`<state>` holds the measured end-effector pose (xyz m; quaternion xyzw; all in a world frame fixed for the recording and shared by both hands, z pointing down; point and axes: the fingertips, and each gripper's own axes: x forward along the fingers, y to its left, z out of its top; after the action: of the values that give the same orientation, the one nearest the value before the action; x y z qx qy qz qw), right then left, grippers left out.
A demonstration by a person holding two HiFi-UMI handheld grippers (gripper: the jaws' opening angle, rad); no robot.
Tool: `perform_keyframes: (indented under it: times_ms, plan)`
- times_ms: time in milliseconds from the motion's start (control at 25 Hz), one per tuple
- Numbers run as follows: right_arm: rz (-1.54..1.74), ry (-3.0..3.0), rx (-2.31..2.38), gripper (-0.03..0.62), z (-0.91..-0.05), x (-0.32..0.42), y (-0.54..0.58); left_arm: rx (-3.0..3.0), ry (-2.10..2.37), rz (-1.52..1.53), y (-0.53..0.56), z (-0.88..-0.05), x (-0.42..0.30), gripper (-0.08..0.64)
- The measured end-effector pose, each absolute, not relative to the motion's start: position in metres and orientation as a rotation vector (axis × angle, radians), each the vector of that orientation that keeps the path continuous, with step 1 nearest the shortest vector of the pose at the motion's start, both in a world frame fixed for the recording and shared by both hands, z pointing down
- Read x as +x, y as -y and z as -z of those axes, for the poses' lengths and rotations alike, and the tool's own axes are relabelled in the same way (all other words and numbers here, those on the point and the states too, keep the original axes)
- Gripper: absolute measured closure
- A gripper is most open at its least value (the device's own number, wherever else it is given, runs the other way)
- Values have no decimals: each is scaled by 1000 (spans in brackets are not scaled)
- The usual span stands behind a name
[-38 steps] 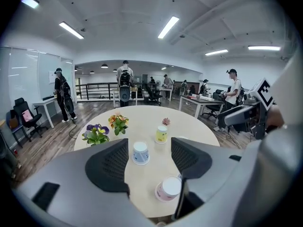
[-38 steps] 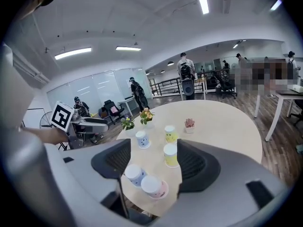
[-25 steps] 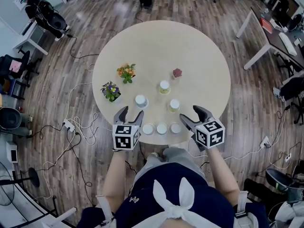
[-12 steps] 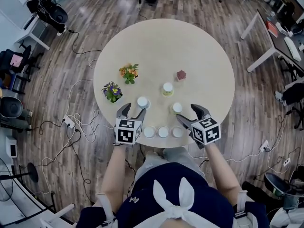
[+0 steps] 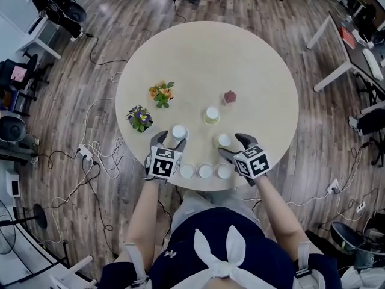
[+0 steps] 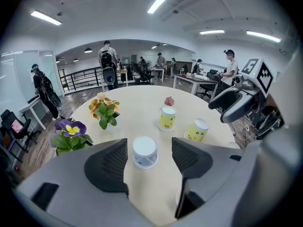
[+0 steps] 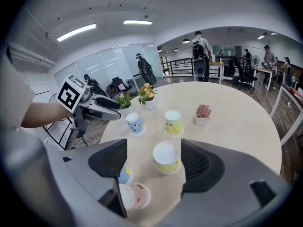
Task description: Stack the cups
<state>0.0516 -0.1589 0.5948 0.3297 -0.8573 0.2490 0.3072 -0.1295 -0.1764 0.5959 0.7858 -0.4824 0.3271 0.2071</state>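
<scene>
Left tool (image 5: 168,140), jaws apart, above round beige table (image 5: 240,59); wooden floor (image 5: 271,5).

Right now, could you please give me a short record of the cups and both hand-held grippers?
Stacked so far: nothing; everything stands apart on the round table.
Near edge: three cups in a row.
Left hand-held gripper: open, blue cup lined up between jaws, ungripped.
Right hand-held gripper: jaws just been opening, yellow cup lined up between them, ungripped.
Farther back: second yellow cup.
</scene>
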Motion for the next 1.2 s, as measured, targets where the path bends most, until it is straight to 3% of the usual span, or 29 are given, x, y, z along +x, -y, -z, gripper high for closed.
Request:
perform_keyframes:
  times_ms: [800, 1080, 1200]
  plan:
    - [-619, 2144, 746, 241, -654, 46, 169, 2050, 1332, -1046, 196, -647, -129, 273]
    - [-619, 2141, 765, 282, -661, 50, 170, 2037, 1341, -1055, 199, -651, -127, 280]
    - [-617, 2136, 766, 336, -662, 52, 170, 2038, 1348, -1057, 199, -650, -129, 307]
